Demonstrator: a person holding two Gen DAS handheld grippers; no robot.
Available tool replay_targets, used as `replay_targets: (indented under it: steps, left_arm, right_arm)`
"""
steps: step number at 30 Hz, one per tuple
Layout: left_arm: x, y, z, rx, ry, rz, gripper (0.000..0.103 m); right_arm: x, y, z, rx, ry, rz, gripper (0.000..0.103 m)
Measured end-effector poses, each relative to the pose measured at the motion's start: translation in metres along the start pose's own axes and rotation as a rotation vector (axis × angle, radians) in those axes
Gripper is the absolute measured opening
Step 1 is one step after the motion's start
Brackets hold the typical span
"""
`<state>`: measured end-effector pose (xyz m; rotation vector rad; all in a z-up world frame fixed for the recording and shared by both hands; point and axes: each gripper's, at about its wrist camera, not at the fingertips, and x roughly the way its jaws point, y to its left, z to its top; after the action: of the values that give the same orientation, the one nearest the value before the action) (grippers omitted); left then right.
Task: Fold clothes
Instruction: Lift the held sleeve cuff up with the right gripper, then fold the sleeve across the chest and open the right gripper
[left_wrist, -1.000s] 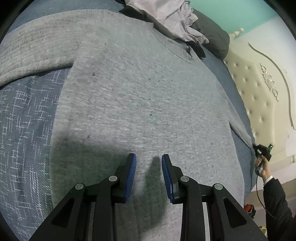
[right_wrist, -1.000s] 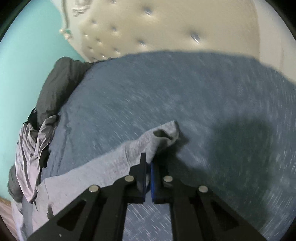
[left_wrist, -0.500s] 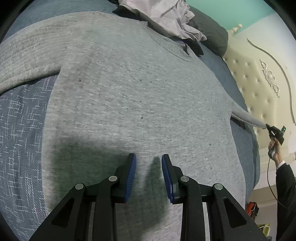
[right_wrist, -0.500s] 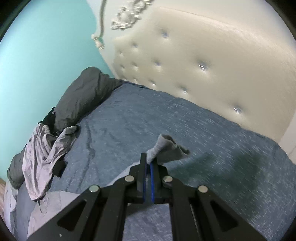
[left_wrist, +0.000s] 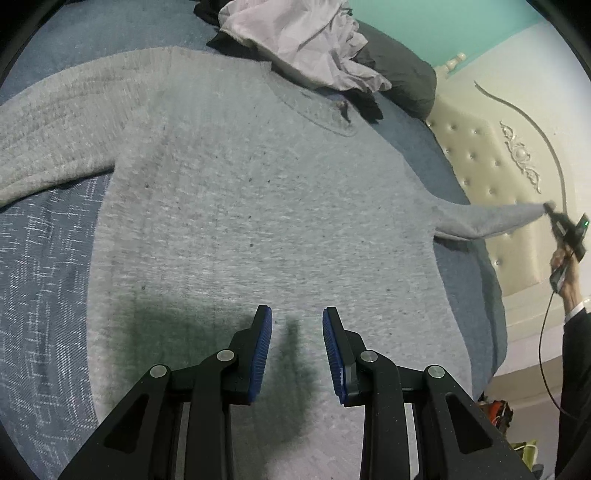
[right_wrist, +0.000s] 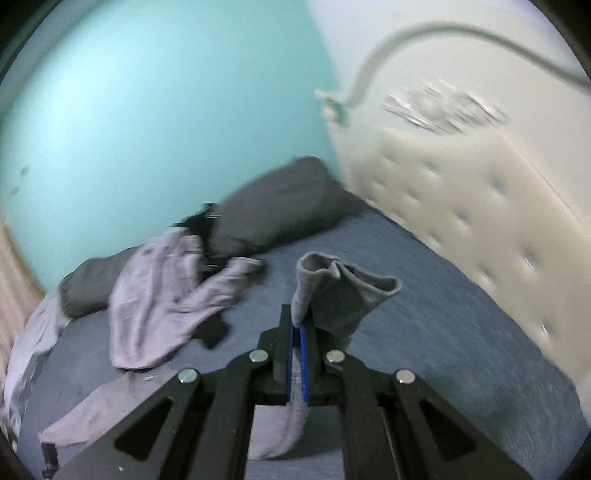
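Sleeve cuff (right_wrist: 343, 291) pinched between right jaws; left jaws empty.

A blue bedspread flecked with white (left_wrist: 40, 280) covered the bed. At its far side lay a dark grey pillow (right_wrist: 280, 208) against a turquoise wall (right_wrist: 155, 110). A cream tufted headboard with buttons (right_wrist: 491, 221) stood beside it, topped by carved scrollwork (left_wrist: 519, 157). Small colourful items (left_wrist: 496, 410), too blurred to identify, sat low beyond the bed's edge.
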<state>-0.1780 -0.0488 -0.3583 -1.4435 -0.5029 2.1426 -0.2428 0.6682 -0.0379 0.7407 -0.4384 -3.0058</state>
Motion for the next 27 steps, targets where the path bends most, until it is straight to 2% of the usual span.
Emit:
replay_targets:
  steps: [7,13,17,20,23,27]
  left_arm:
    - [-0.026,-0.011,-0.006,0.004,-0.036,-0.025,0.031]
    - [-0.057,-0.015,-0.013,0.024,-0.074,-0.04,0.031]
    - [-0.079,-0.013,-0.018,0.023,-0.104,-0.048,0.031]
    - [-0.096,-0.006,-0.025,0.016,-0.124,-0.048,0.031]
    - [-0.113,0.007,-0.032,-0.008,-0.147,-0.047,0.031]
    - [-0.128,0.023,-0.04,-0.028,-0.16,-0.03,0.031]
  right_arm:
    - [-0.022,0.166,0.016,-0.205,0.003,0.245,0.003]
    - [-0.04,0.31,-0.008,-0.389,0.065,0.437,0.003]
    - [-0.04,0.394,-0.059,-0.513,0.171,0.538,0.003]
    - [-0.024,0.429,-0.106,-0.557,0.274,0.561,0.003]
    - [0.004,0.451,-0.171,-0.575,0.391,0.558,0.003]
    - [0.035,0.456,-0.24,-0.572,0.498,0.527,0.003]
